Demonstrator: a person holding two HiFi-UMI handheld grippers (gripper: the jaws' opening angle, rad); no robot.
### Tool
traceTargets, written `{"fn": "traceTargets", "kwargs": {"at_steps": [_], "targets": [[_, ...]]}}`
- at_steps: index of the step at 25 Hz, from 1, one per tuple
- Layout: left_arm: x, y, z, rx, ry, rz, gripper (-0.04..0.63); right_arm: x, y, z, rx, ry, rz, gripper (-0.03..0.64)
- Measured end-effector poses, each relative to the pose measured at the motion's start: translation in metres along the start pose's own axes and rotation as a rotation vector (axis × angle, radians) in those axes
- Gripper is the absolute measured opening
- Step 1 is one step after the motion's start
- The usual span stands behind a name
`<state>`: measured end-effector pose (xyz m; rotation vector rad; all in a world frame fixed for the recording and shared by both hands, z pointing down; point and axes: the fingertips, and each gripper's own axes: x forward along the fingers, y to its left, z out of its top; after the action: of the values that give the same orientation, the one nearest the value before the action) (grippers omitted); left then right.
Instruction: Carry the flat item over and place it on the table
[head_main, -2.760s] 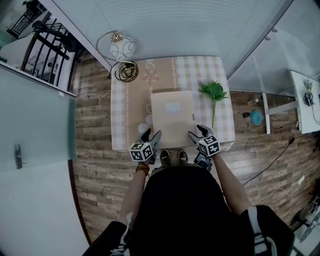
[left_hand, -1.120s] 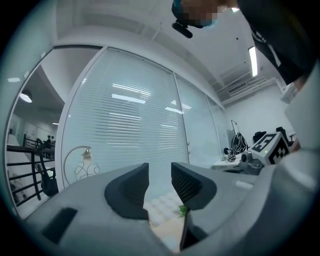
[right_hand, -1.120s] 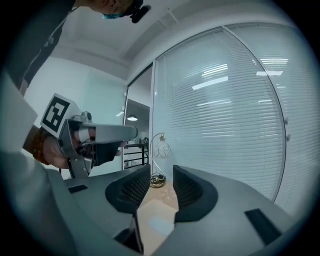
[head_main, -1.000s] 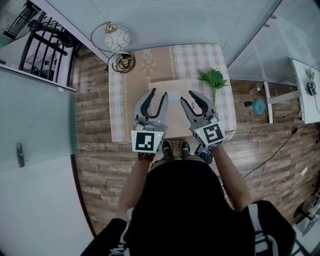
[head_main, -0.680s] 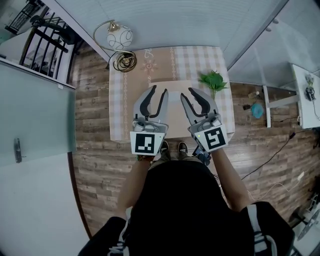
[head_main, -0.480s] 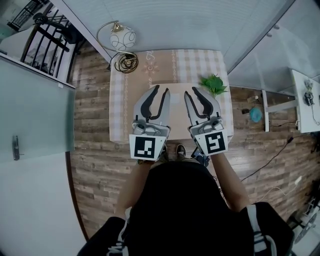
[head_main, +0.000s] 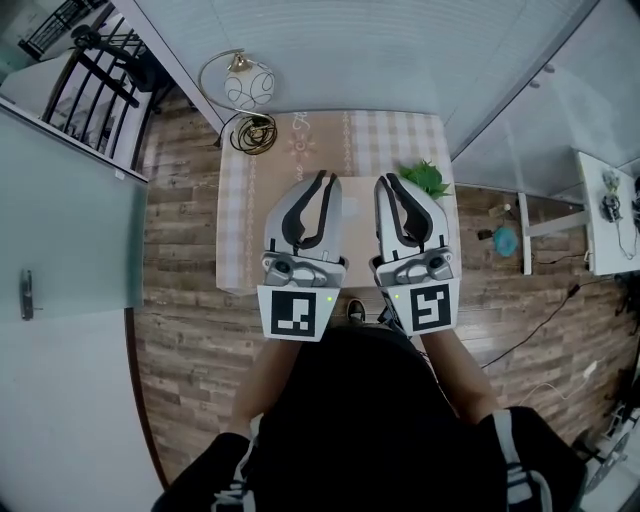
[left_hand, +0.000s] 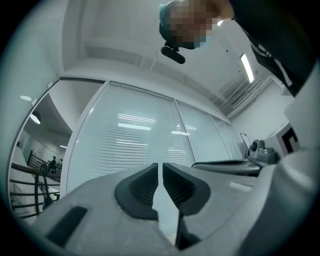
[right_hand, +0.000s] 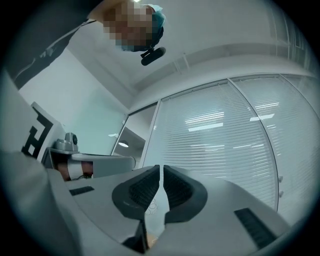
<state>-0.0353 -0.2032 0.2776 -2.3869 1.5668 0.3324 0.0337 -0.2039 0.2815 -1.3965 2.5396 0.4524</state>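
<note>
The flat beige item (head_main: 359, 230) lies on the checked-cloth table (head_main: 235, 230); only a strip of it shows between my two grippers, which hang above it and touch nothing. My left gripper (head_main: 326, 178) and right gripper (head_main: 389, 181) are raised side by side toward the head camera. Their jaws have just been closing, with nothing between them. In the left gripper view the left gripper (left_hand: 160, 168) points at a wall of blinds, its pads nearly meeting. The right gripper (right_hand: 161, 171) looks the same in the right gripper view.
A green plant sprig (head_main: 428, 178) lies at the table's right side. A round lamp (head_main: 247, 88) and a coiled cable (head_main: 252, 132) sit at the far left corner. A frosted glass door (head_main: 60, 210) stands left; plank floor surrounds the table.
Both grippers have risen toward the head camera and now cover most of the flat item. Their jaws, wide apart a second ago, have come together empty.
</note>
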Motion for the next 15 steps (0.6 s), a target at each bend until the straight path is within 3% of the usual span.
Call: {"fn": "traceTargets", "kwargs": {"at_steps": [4, 10, 15], "targets": [[0.001, 0.001, -0.013, 0.027, 0.040, 0.012, 0.028, 0.003, 0.003, 0.000, -0.010, -0.002, -0.009, 0.019], [-0.009, 0.004, -0.047, 0.019, 0.125, 0.031, 0.023, -0.005, 0.006, -0.037, 0.003, 0.093, -0.017, 0.015], [-0.015, 0.000, -0.073, 0.028, 0.168, 0.044, 0.021, -0.009, 0.004, -0.064, 0.012, 0.181, -0.079, 0.012]]}}
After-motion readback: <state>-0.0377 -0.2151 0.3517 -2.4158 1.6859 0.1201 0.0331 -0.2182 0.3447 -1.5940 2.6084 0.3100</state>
